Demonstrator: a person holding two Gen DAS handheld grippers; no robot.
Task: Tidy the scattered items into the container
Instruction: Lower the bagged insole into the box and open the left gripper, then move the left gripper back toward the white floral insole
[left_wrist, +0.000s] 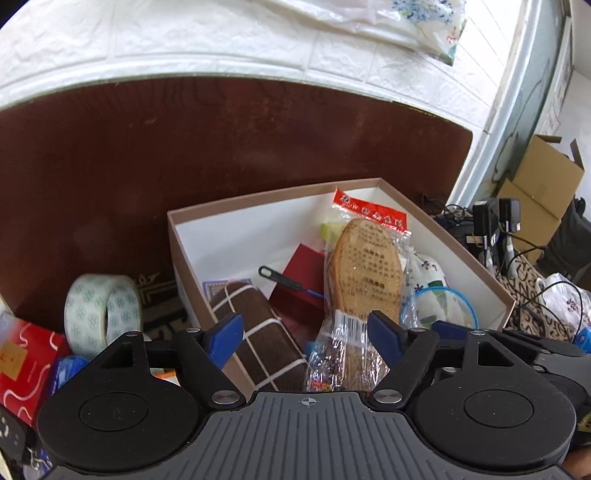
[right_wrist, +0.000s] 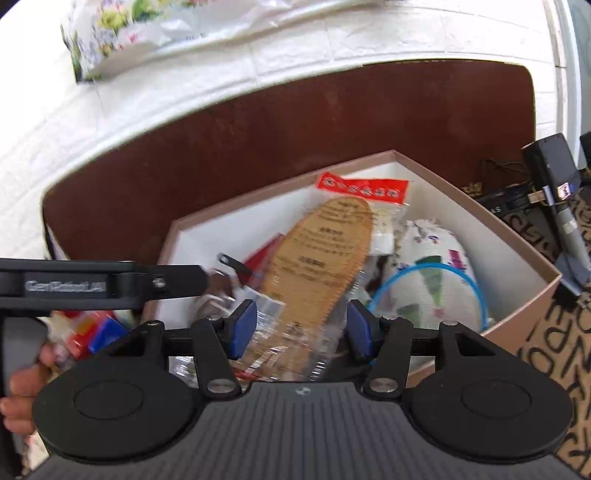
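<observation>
A brown-rimmed white cardboard box (left_wrist: 177, 236) (right_wrist: 532, 258) stands on the dark red table. In it lie a packaged tan insole (left_wrist: 364, 273) (right_wrist: 321, 258), a brown checked cloth roll (left_wrist: 255, 332), a red card (left_wrist: 306, 273), a black-handled tool (left_wrist: 280, 278) and a floral bag with a blue hoop (left_wrist: 432, 295) (right_wrist: 432, 280). My left gripper (left_wrist: 306, 336) is open above the box's near edge, with the insole packet's lower end between its jaws. My right gripper (right_wrist: 301, 328) is open too, with the insole packet between its jaws, not pinched. A tape roll (left_wrist: 101, 310) and a red box (left_wrist: 26, 362) lie left of the box.
The left gripper's black body (right_wrist: 92, 284) crosses the right wrist view at the left. Black chargers and cables (left_wrist: 495, 225) lie right of the box, with a cardboard carton (left_wrist: 543, 181) beyond. A white brick-pattern wall (left_wrist: 184, 40) backs the table. A patterned mat (right_wrist: 554, 350) lies at the right.
</observation>
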